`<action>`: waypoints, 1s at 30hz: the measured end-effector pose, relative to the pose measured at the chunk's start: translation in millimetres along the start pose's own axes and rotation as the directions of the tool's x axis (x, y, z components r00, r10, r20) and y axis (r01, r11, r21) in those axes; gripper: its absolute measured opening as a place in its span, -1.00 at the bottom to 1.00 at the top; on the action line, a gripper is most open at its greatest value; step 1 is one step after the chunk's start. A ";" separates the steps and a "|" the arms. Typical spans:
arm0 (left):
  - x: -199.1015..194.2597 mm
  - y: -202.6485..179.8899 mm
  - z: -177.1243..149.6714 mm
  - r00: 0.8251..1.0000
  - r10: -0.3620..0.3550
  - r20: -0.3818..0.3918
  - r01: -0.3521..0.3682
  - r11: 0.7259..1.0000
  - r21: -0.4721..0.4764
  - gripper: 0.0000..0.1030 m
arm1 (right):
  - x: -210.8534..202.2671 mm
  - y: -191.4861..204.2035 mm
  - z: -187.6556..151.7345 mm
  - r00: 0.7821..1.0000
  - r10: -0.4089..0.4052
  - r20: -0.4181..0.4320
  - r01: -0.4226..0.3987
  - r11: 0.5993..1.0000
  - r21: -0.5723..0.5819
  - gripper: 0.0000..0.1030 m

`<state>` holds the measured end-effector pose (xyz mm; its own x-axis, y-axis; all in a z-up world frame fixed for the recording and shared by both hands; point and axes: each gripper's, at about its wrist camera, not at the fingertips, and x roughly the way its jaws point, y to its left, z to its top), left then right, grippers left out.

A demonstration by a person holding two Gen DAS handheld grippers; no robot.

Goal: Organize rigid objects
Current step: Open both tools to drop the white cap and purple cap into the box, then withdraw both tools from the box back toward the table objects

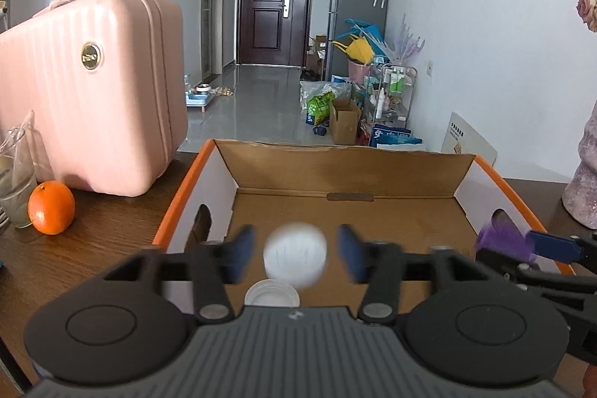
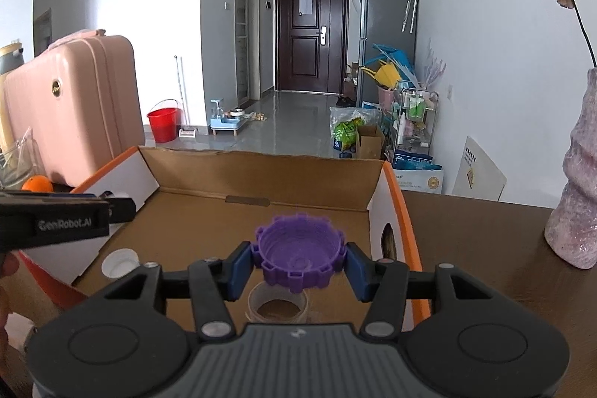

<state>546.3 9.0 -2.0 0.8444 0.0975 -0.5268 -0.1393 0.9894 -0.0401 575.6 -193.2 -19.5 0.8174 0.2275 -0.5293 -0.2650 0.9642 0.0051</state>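
Left claw [image 1: 294, 254] stands wide over the box [image 1: 347, 170]; a blurred white cap [image 1: 294, 258] sits between its fingers, touching neither. Right claw [image 2: 298, 265] is parted, a purple cap [image 2: 298, 252] between its pads, contact unclear. A white cap and a clear ring [image 2: 278, 304] lie on the box floor. An orange [image 1: 51, 207] sits near the bench's left edge.

A matt brown corrugated-cardboard box [image 2: 194, 174] with white-and-orange outer walls sits on a dark, smooth wooden table [image 2: 477, 248], holding a ridged purple plastic cap [image 2: 298, 248].
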 end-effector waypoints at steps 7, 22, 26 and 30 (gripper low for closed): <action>-9.6 3.1 2.3 0.998 0.038 0.041 -0.037 0.999 -0.010 1.00 | -8.5 -2.1 1.9 0.999 -0.028 0.031 0.028 1.000 0.005 1.00; -16.4 5.6 4.0 0.998 0.049 0.044 -0.048 0.999 -0.018 1.00 | -15.0 3.5 1.7 0.997 -0.061 0.038 0.062 0.998 -0.022 1.00; -23.1 7.7 3.9 0.998 0.041 0.049 -0.039 0.999 -0.034 1.00 | -22.9 1.8 0.8 0.997 -0.065 0.052 0.066 0.998 -0.021 1.00; -31.1 7.5 2.4 0.998 0.039 0.058 -0.038 0.999 -0.025 1.00 | -29.8 2.2 -0.4 0.996 -0.067 0.061 0.069 0.997 -0.021 1.00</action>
<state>520.3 13.6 16.2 0.8669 0.1423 -0.4777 -0.1840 0.9821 -0.0412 550.4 -197.9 -4.1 0.8630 0.1699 -0.4758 -0.2188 0.9745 -0.0489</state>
